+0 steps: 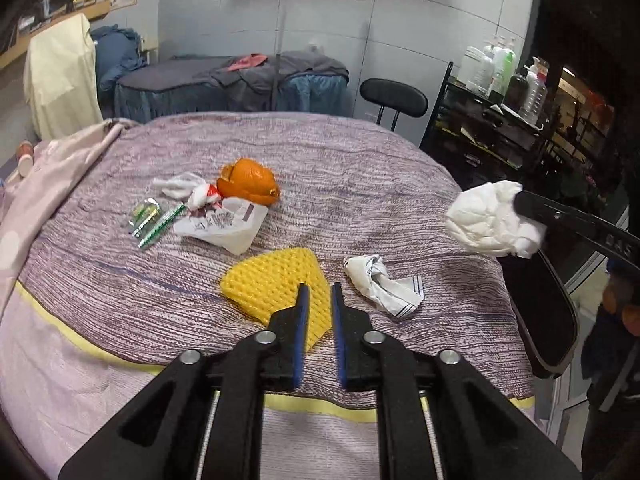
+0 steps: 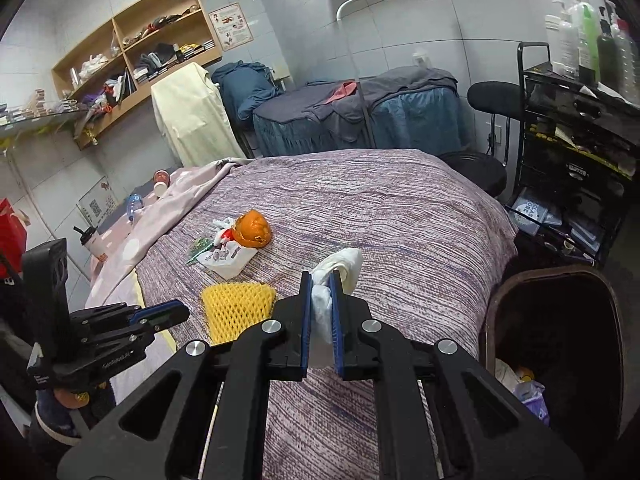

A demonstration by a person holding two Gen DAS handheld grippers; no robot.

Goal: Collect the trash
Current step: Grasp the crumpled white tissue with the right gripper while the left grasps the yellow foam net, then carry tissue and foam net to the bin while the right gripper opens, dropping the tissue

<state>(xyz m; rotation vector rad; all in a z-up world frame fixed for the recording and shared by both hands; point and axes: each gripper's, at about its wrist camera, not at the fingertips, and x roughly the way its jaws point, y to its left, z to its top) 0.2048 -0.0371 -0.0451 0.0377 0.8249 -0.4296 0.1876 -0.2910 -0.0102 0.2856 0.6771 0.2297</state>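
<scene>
Trash lies on the bed (image 1: 360, 168): orange peel (image 1: 249, 181), yellow foam net (image 1: 276, 284), crumpled paper (image 1: 380, 282). The right hand-held gripper (image 2: 321, 282) is clamped on a white tissue (image 2: 340, 266). The left hand-held gripper (image 1: 320, 292) stands slightly apart, empty, above the net. Only the right view shows the dark bin (image 2: 552, 292) beside the bed.

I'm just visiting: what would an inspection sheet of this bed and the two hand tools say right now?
Surface: purple bedspread, rumpled.
Job's things: orange peel, yellow foam net, crumpled paper, plastic bag, green wrappers on it; brown bin beside the bed.
Clutter: cups at the far left edge.
Grippers: left gripper slightly open, empty; right gripper shut on white tissue.
Cables: nothing seen.
Surroundings: shelves, black cart.
</scene>
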